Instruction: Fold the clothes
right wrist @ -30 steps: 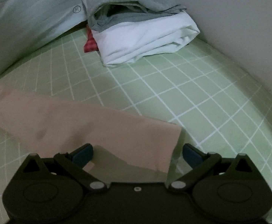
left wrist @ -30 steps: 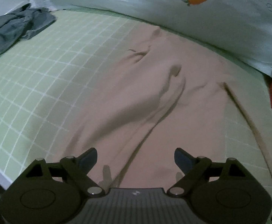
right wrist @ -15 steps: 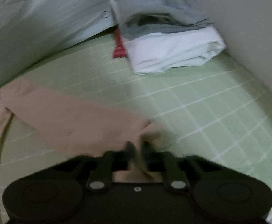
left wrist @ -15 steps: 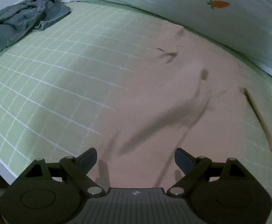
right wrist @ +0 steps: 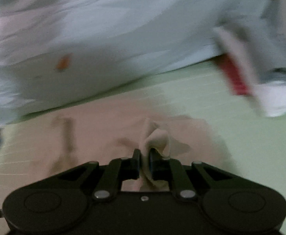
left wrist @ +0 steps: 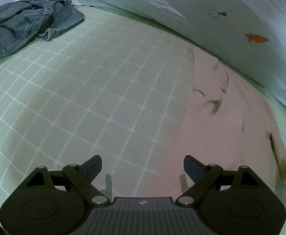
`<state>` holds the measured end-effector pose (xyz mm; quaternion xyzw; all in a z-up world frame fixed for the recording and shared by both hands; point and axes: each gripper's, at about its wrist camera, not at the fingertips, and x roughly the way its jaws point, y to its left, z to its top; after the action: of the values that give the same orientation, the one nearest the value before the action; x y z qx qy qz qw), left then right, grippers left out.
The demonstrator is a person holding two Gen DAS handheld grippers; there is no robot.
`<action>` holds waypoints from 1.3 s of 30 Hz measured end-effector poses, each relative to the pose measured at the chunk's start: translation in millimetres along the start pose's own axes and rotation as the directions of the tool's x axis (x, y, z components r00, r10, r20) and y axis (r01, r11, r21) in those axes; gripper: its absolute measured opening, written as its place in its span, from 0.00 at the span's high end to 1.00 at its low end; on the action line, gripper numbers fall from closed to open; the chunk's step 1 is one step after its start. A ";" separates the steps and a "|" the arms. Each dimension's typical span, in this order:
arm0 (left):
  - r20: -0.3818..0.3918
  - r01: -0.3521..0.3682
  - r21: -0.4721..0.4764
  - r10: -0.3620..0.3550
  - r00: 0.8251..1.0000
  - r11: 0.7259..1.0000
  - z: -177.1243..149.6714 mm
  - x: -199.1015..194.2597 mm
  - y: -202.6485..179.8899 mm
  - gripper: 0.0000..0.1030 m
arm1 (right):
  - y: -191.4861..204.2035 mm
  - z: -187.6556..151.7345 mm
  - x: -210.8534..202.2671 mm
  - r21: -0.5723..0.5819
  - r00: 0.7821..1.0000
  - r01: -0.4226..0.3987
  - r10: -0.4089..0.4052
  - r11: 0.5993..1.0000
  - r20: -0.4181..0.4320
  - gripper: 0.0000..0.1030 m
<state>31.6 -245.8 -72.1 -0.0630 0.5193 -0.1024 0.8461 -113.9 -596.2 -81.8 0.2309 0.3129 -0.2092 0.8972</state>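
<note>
A pink garment (left wrist: 221, 121) lies spread on the green checked bed sheet (left wrist: 84, 98), filling the right half of the left wrist view. My left gripper (left wrist: 143, 166) is open and empty, low over the garment's left edge. My right gripper (right wrist: 144, 156) is shut on a bunched corner of the pink garment (right wrist: 158, 139), which sticks up between the jaws; the rest of the garment (right wrist: 74, 137) lies flat beyond. The right wrist view is blurred by motion.
A crumpled denim garment (left wrist: 25, 25) lies at the far left of the bed. A pale blue quilt with a carrot print (left wrist: 221, 19) runs along the back. A stack of folded clothes, white and red (right wrist: 260, 90), sits at the right.
My right gripper closed on the garment's corner and swung left with it. My left gripper shifted left, so the garment now sits further right in its view.
</note>
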 end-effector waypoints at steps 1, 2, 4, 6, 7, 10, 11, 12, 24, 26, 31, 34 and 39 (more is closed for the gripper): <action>0.004 0.002 -0.001 -0.002 1.000 1.000 4.1 0.8 1.7 0.12 | 13.6 -2.5 5.0 0.009 0.999 -0.048 0.048 0.999 -0.018 0.90; 0.007 0.006 0.000 -0.006 1.000 1.000 6.5 1.2 2.6 0.12 | 27.0 -5.5 10.4 0.009 0.994 -0.094 0.094 0.996 -0.046 0.89; 0.010 0.015 0.002 -0.015 1.000 1.000 9.4 1.8 0.7 0.12 | 53.2 -13.6 21.2 -0.048 0.982 -0.150 0.143 0.988 -0.125 0.82; 0.013 0.023 0.006 -0.023 1.000 1.000 10.7 2.4 -3.1 0.12 | 71.4 -21.7 26.0 -0.137 0.975 -0.160 0.135 0.978 -0.175 0.61; 0.016 0.026 0.012 -0.026 1.000 1.000 10.3 2.0 -6.3 0.12 | 74.0 -23.9 24.5 -0.164 0.976 -0.153 0.123 0.975 -0.178 0.47; 0.022 0.035 0.045 -0.036 0.999 0.998 5.8 0.1 -20.1 0.12 | 58.8 -23.6 12.4 -0.171 0.989 -0.088 0.065 0.981 -0.136 0.09; 0.021 0.039 0.057 -0.040 0.999 0.998 3.7 -0.3 -25.9 0.12 | 48.1 -21.4 8.6 -0.155 0.992 -0.058 0.040 0.986 -0.119 0.05; 0.019 0.044 0.071 -0.045 0.999 0.997 1.2 -0.5 -32.6 0.12 | 35.9 -19.6 5.0 -0.137 0.994 -0.021 0.006 0.990 -0.106 0.05; -0.042 0.139 0.317 -0.133 0.990 0.938 -32.9 11.4 -149.9 0.12 | -106.5 -16.1 -28.0 0.107 0.963 0.259 -0.249 0.960 -0.105 0.04; -0.058 0.155 0.370 -0.143 0.988 0.916 -36.0 17.4 -171.7 0.14 | -120.5 -12.0 -24.1 0.129 0.960 0.269 -0.255 0.954 -0.115 0.04; -0.067 0.104 0.477 -0.082 0.994 0.873 -40.0 37.5 -207.1 0.29 | -138.1 -10.2 -9.1 0.097 0.955 0.277 -0.263 0.956 -0.140 0.04; -0.077 0.097 0.516 -0.067 0.995 0.851 -34.6 42.4 -209.5 0.86 | -135.7 -10.7 -3.6 0.082 0.955 0.268 -0.253 0.960 -0.156 0.04; -0.043 0.159 0.485 -0.159 0.986 0.860 -8.1 21.4 -194.6 0.94 | -120.5 -14.7 2.9 0.044 0.953 0.262 -0.251 0.964 -0.170 0.04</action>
<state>12.8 -439.9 -52.9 0.1093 0.4706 -0.2992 0.8229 -181.3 -686.0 -128.2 0.2343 0.4054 -0.3147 0.8257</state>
